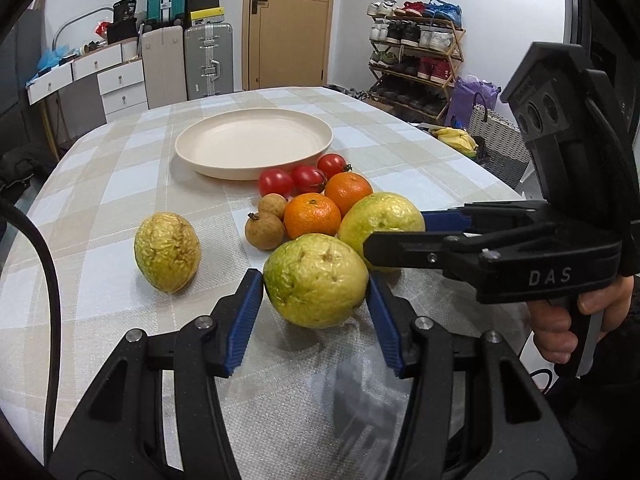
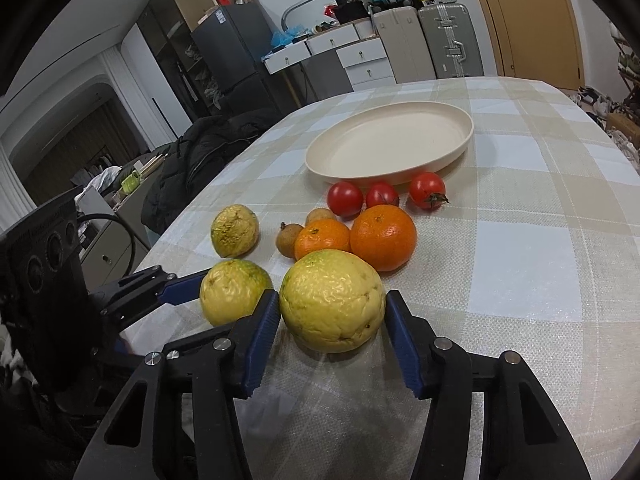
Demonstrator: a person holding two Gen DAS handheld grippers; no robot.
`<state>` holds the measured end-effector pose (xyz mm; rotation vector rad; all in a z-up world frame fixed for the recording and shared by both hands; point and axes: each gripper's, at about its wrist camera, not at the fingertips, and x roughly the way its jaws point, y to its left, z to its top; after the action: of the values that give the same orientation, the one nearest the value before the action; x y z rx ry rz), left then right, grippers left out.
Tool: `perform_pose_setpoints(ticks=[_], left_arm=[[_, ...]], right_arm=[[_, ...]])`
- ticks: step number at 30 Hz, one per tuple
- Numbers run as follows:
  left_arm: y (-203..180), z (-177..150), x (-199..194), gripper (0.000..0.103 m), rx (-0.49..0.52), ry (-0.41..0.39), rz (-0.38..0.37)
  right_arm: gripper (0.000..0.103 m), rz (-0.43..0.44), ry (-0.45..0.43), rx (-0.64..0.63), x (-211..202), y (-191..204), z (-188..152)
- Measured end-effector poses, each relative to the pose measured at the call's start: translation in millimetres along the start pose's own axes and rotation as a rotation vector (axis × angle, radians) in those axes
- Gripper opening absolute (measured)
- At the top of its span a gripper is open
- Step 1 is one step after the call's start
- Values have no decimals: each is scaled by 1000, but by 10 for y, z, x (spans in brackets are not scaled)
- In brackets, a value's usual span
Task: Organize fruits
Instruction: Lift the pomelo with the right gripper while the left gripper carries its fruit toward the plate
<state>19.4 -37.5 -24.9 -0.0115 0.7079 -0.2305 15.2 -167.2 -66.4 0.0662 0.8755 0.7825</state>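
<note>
My left gripper (image 1: 314, 279) is shut on a wrinkled yellow-green fruit (image 1: 316, 288) resting on the tablecloth, with both blue pads against its sides. My right gripper (image 2: 331, 299) is shut on a second yellow-green fruit (image 2: 332, 300) just beside it; that gripper enters the left wrist view from the right. A third wrinkled yellow fruit (image 1: 167, 252) lies alone to the left. Behind them cluster two oranges (image 1: 313, 216), two small brown fruits (image 1: 265, 230) and three tomatoes (image 1: 276, 183). Beyond the tomatoes stands a cream plate (image 1: 240, 172) with nothing on it.
The table carries a beige and white checked cloth (image 1: 100, 184). A person's hand (image 1: 560, 320) holds the right gripper's handle. A black cable (image 1: 48, 280) hangs at the left. A dark jacket (image 2: 200, 152) lies over a chair beyond the table's left edge.
</note>
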Motion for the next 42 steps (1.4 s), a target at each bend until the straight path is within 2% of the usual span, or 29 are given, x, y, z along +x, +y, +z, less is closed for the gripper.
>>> perform_pose_setpoints(ticks=[6, 19, 33, 42], left_arm=[[34, 23, -52, 50, -16, -22, 8], [135, 105, -183, 51, -54, -84, 42], [243, 260, -203, 51, -84, -120, 73], [380, 501, -179, 51, -103, -157, 92]], right_arm=[[55, -13, -39, -36, -66, 56, -6], [55, -11, -126, -6, -242, 1, 47], [55, -56, -158, 1, -379, -149, 153], [55, -69, -169, -10, -393, -109, 298]])
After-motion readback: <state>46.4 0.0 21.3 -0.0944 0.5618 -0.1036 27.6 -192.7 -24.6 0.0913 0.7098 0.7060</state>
